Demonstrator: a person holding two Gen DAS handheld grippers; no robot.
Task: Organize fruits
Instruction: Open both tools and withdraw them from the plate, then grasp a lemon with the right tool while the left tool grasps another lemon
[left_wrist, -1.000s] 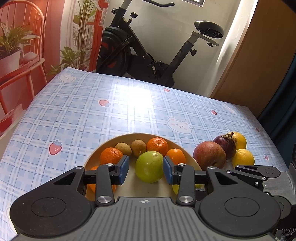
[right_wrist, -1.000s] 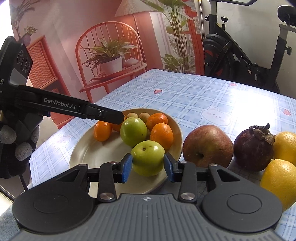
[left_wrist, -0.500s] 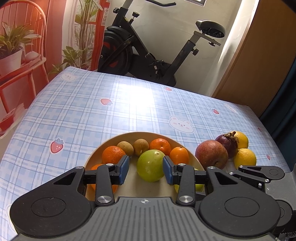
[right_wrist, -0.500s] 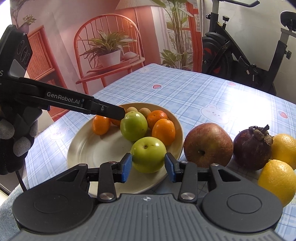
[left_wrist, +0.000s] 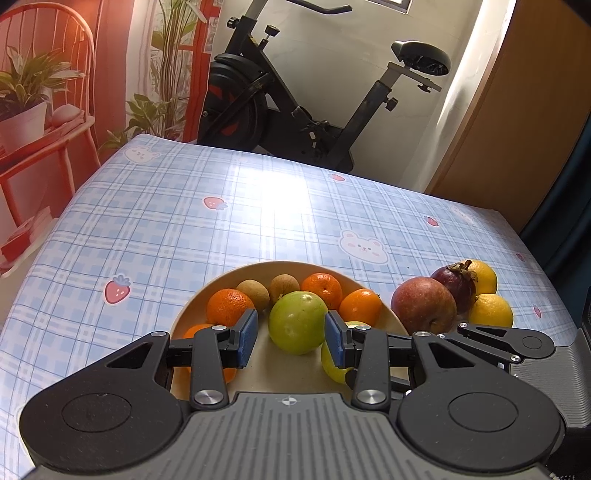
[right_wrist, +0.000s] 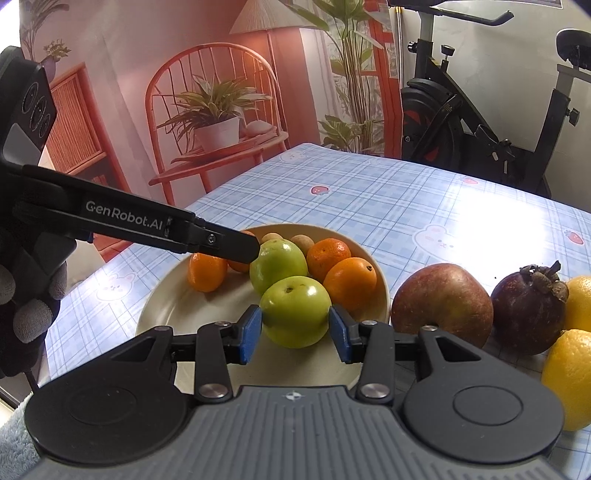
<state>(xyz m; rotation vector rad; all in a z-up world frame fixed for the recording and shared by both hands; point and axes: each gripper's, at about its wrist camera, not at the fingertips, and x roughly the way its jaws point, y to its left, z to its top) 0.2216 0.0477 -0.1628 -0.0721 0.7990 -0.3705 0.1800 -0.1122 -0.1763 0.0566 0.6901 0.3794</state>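
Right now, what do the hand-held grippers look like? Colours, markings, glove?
Both alike: the right hand-held gripper and left hand-held gripper have black linkage arms, silver pivot screws, blue pads, ribbed grey body. White "GenRobot.AI" lettering on the left one's side. Left hand wears a black, grey-fingertipped glove.

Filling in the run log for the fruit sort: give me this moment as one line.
left tool: open around far green apple | right tool: open around near green apple | both apples on plate

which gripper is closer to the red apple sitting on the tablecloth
Right. The right gripper brackets a green apple at the plate's near edge, just beside the red apple. The left gripper sits farther across the plate, around the other green apple.
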